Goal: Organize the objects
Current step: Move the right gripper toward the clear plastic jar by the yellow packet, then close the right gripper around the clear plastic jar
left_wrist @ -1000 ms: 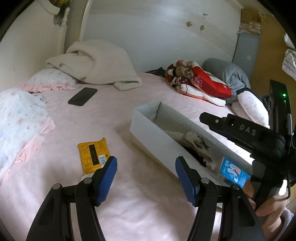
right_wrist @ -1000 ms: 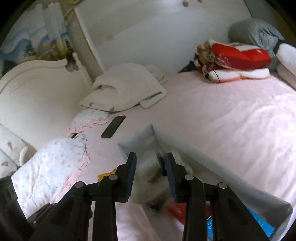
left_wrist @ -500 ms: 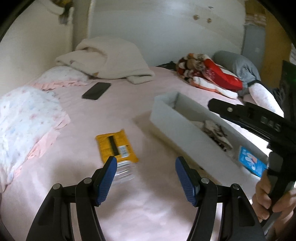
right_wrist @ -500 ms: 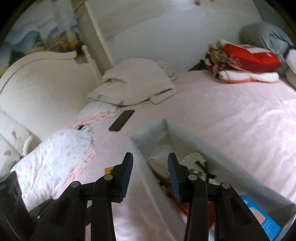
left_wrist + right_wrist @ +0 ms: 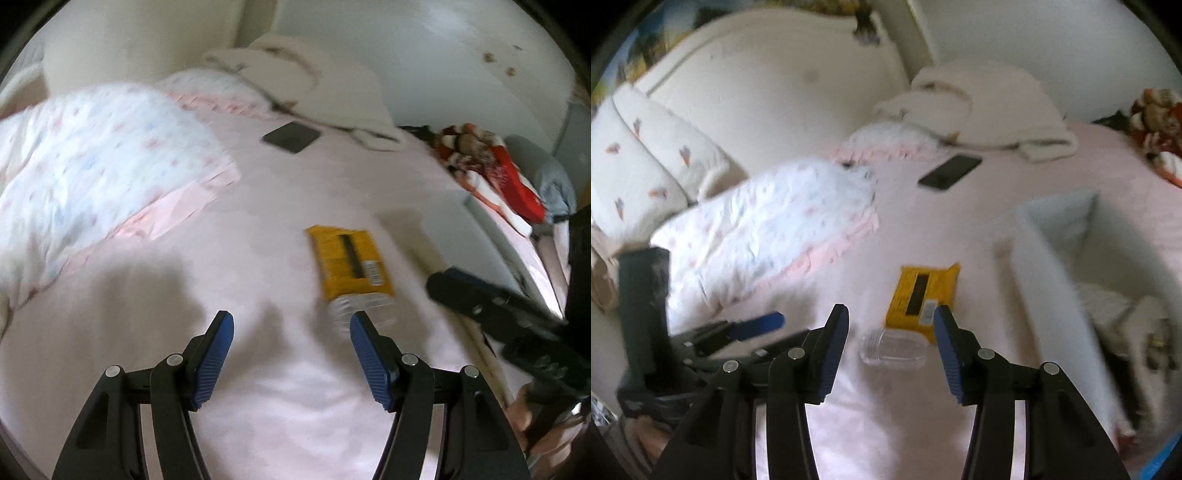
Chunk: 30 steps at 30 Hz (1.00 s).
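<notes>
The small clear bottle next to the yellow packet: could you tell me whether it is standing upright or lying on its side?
Lying on its side. In the right wrist view the clear bottle rests lengthwise on the pink bedsheet, just below the yellow packet.

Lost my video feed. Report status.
Both hand-held grippers empty: left open, right just been opening. Small clear plastic jar lies before right, touching flat yellow packet. Nothing in the way.

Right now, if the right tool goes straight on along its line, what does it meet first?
Probably the small clear plastic jar lying on the pink bedsheet, framed between the right tool fingers; the yellow snack packet lies just beyond. Depth is uncertain.
</notes>
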### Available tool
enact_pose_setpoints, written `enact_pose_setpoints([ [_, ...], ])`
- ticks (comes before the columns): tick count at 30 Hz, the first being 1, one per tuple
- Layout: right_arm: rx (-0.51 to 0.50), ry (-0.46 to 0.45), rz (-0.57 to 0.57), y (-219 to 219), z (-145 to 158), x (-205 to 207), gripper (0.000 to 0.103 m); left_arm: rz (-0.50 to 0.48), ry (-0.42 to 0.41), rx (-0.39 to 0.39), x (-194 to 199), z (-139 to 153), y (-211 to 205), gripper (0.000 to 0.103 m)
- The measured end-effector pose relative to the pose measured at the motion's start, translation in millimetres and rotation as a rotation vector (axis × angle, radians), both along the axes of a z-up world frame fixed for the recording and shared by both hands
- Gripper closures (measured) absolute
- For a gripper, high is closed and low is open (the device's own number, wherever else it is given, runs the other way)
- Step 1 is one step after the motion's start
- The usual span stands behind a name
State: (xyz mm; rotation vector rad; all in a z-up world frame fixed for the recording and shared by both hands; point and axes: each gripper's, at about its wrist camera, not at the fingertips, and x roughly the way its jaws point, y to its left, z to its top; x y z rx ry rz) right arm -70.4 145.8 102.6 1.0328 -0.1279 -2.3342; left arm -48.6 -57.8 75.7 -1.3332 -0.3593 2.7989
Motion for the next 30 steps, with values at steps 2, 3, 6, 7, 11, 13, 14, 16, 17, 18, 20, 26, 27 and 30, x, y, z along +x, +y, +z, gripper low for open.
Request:
enact_pose_setpoints([
  [2, 0.020, -0.061, -0.017, -5.5, -19.6, -10.6, 0.055, 0.021, -0.035, 0.001, -3.2, -7.0, -5.0, 0.039],
  [3, 0.028, -0.094, -0.028, -7.5, -28.4, -14.5, 0.055, 0.020, -0.051, 0.001, -4.3, -9.6, -5.5, 0.039],
  [6, 0.041, -0.200, -0.055, -9.8, -54.3, -24.9, 0.055, 0.011, -0.075, 0.001, -5.3, -14.2, -5.3, 0.039],
  [7, 0.019, -0.221, -0.055, -9.2, -58.6, -26.1, 0.055, 0.006, -0.078, -0.006, -4.7, -14.7, -4.5, 0.039],
  [11, -0.003, -0.221, -0.087, -8.6, -57.2, -26.9, 0.055, -0.007, -0.093, -0.008, -5.3, -15.1, -1.9, 0.039],
  [13, 0.008, -0.203, -0.098, -10.0, -56.0, -26.6, 0.055, -0.010, -0.099, -0.002, -5.9, -16.0, -1.9, 0.039],
  [14, 0.015, -0.195, -0.098, -12.6, -55.3, -25.6, 0.055, -0.009, -0.101, -0.006, -5.7, -15.9, -1.7, 0.039],
  [16, 0.031, -0.186, -0.088, -17.9, -54.0, -23.6, 0.054, -0.004, -0.112, -0.026, -5.5, -17.5, -1.3, 0.039],
  [17, 0.043, -0.175, -0.079, -22.3, -53.2, -21.0, 0.054, 0.003, -0.121, -0.039, -5.5, -18.6, -2.1, 0.039],
  [18, 0.052, -0.165, -0.075, -24.1, -50.7, -21.3, 0.053, 0.010, -0.128, -0.047, -5.6, -19.7, -3.4, 0.039],
  [20, 0.089, -0.133, -0.063, -31.0, -48.3, -17.4, 0.051, 0.032, -0.145, -0.055, -5.4, -23.2, -8.1, 0.039],
  [26, 0.157, -0.181, -0.022, -48.6, -65.0, -17.1, 0.036, 0.075, -0.188, -0.055, -4.8, -31.8, -18.5, 0.041],
  [27, 0.153, -0.178, -0.023, -49.3, -66.8, -16.1, 0.036, 0.076, -0.193, -0.048, -4.8, -32.9, -19.2, 0.041],
  [30, 0.194, -0.134, -0.032, -55.2, -68.7, -13.4, 0.036, 0.076, -0.203, -0.013, -6.0, -34.7, -21.2, 0.041],
])
